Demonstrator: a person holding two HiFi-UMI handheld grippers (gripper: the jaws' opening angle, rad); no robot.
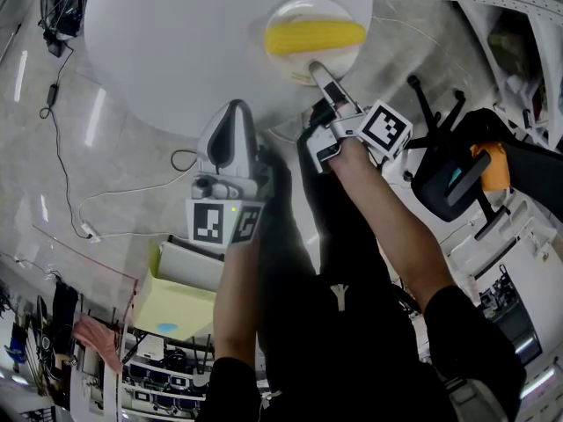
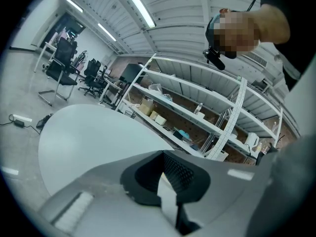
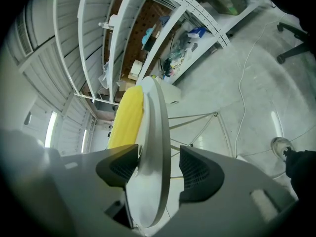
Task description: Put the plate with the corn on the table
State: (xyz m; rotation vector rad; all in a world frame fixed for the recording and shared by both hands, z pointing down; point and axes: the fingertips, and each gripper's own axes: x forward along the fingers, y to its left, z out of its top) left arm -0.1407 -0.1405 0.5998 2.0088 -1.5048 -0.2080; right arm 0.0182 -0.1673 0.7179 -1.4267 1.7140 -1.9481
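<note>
While the right gripper (image 1: 315, 67) reaches forward to the round white table (image 1: 176, 42), the white plate (image 1: 299, 9) with the yellow corn cob (image 1: 315, 36) is over the near right part of the tabletop, close to its edge. Whether the plate already rests on the top cannot be told from the head view.

From the right gripper view the plate (image 3: 155, 147) is seen edge-on, with its rim standing between the two jaws. The pad on the corn side (image 3: 121, 168) is at the plate's surface, but the other pad (image 3: 197, 172) is apart from the underside with a clear gap, so the jaws are open around the rim and do not squeeze it. The corn (image 3: 126, 122) lies on the plate beyond the pads.

The left gripper (image 1: 236, 105) is held at the table's near edge, well apart from the plate. Its jaws are almost together, with nothing between them.
</note>
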